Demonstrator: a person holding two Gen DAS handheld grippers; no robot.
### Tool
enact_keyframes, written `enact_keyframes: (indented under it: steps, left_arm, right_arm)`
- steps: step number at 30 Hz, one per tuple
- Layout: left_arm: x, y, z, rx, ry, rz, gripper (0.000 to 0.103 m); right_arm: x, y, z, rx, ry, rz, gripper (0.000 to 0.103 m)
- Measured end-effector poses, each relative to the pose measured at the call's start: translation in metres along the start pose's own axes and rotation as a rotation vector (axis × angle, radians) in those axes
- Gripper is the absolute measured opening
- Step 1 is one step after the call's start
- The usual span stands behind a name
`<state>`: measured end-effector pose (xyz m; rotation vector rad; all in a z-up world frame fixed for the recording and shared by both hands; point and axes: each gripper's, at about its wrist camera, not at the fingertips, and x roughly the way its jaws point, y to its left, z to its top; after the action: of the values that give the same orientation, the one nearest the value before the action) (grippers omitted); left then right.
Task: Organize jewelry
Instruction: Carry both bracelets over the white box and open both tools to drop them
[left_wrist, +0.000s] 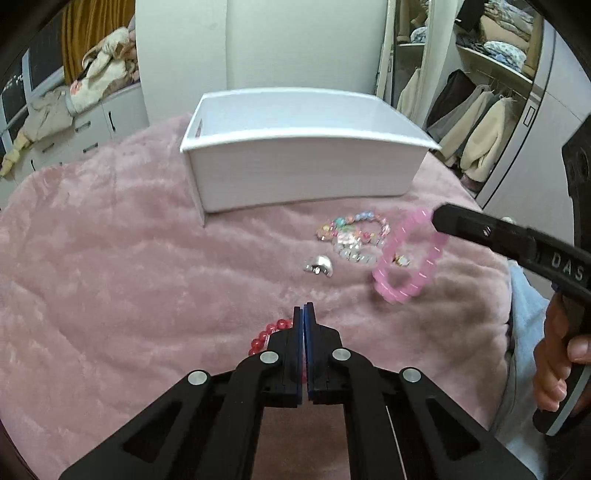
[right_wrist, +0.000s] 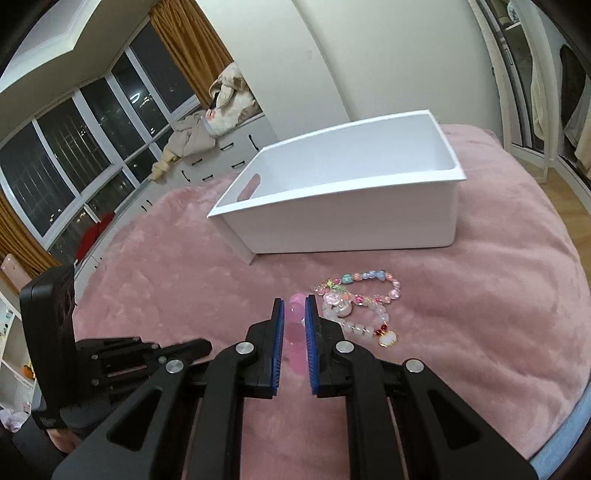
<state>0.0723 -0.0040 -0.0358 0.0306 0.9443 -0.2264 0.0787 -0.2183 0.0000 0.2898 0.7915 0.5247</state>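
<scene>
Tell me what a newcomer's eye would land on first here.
The white bin stands out, sitting open on the pink blanket. In front of it, the right tool grips a pink bead bracelet, lifted beside a heap of pastel bracelets. The left tool is shut, with a red bead bracelet beside it.

Both cameras sit low over the pink bed (left_wrist: 110, 258), each looking forward along its own claw toward the white box (left_wrist: 303, 162) at the far edge. The left view faces it squarely; the right view looks from the right and closer. Both share the box and the multicoloured bead bracelet (right_wrist: 364, 286) before it.
</scene>
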Motion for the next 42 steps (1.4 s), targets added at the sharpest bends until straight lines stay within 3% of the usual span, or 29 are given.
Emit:
enact_keyframes:
  steps: [3,4,5,6,8,13,19,21,22,29,36,42]
  left_arm:
    - [-0.009,0.0,0.001,0.019,-0.031,0.016,0.007]
    - [-0.009,-0.001,-0.001,0.028,-0.034,0.024,0.014]
    - [-0.006,-0.002,-0.005,0.029,-0.029,0.028,0.036]
    - [-0.005,-0.003,-0.008,0.025,-0.025,0.029,0.046]
    - [0.001,-0.004,-0.016,0.018,-0.005,0.029,0.054]
    - [0.035,-0.012,-0.043,0.041,0.094,0.067,0.054]
    - [0.059,-0.009,-0.052,-0.002,0.117,0.073,0.052]
    - [0.058,-0.012,-0.049,0.002,0.11,0.083,0.035]
    - [0.057,-0.013,-0.047,0.005,0.11,0.076,0.015]
    - [0.045,-0.023,-0.039,0.024,0.095,0.073,0.015]
    - [0.015,-0.025,-0.02,-0.002,0.026,0.026,0.015]
    - [-0.014,-0.019,0.002,-0.022,-0.04,0.0,0.015]
  right_arm:
    - [-0.009,-0.005,-0.005,0.0,-0.011,-0.016,0.012]
    - [-0.012,-0.009,-0.009,0.006,-0.003,-0.023,0.012]
    - [-0.008,-0.008,-0.01,0.006,0.002,-0.028,0.012]
    - [-0.009,-0.008,-0.013,0.002,0.006,-0.033,0.012]
    - [-0.013,-0.009,-0.015,-0.004,0.002,-0.029,0.012]
    - [-0.024,-0.012,-0.019,-0.001,-0.026,0.004,0.012]
    - [-0.028,-0.01,-0.02,-0.014,-0.024,0.009,0.012]
    - [-0.029,-0.012,-0.019,-0.011,-0.029,0.01,0.012]
    - [-0.029,-0.012,-0.019,-0.009,-0.031,0.012,0.012]
    - [-0.029,-0.008,-0.019,-0.023,-0.038,0.03,0.012]
    - [-0.034,-0.004,-0.018,-0.01,-0.054,0.042,0.012]
    - [-0.029,-0.003,-0.013,0.056,-0.054,0.151,0.012]
